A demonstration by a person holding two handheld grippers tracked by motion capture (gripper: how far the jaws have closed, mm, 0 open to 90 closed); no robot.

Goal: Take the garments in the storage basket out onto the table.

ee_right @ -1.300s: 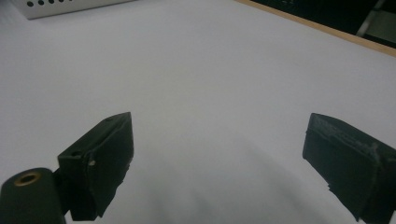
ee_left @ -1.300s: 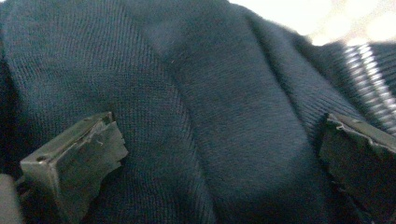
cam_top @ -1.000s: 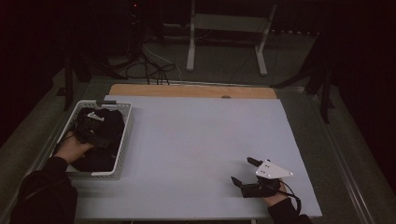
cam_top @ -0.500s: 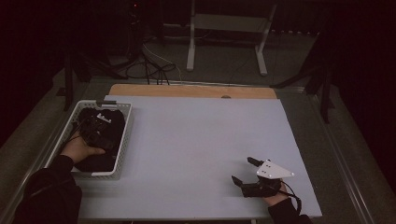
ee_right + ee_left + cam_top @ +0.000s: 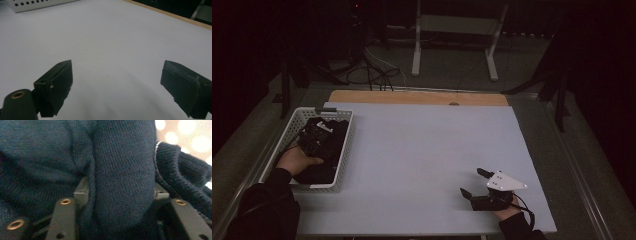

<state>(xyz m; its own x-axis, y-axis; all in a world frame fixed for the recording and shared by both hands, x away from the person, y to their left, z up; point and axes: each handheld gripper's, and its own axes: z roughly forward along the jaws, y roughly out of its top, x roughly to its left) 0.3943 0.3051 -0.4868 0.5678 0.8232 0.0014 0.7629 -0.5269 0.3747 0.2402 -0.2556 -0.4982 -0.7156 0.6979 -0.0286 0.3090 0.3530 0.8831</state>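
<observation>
A white perforated basket (image 5: 343, 150) stands at the table's left and holds a dark blue knit garment (image 5: 319, 167). My left gripper (image 5: 314, 140) is down inside the basket, on top of the garment. In the left gripper view a thick fold of the knit garment (image 5: 122, 170) bulges between the jaws of the left gripper (image 5: 120, 192), which pinch it from both sides. My right gripper (image 5: 471, 181) rests on the white table surface (image 5: 427, 150) near the front right. Its jaws stand wide apart in the right gripper view, with nothing inside the right gripper (image 5: 120, 82).
A wooden strip (image 5: 417, 97) runs along the table's far edge. Beyond it are floor cables (image 5: 372, 75) and a white metal stand (image 5: 452, 45). A corner of the basket (image 5: 37, 5) lies far ahead of the right gripper.
My left hand has shifted a little to the right inside the basket, onto the garment. The right gripper has stayed where it was.
</observation>
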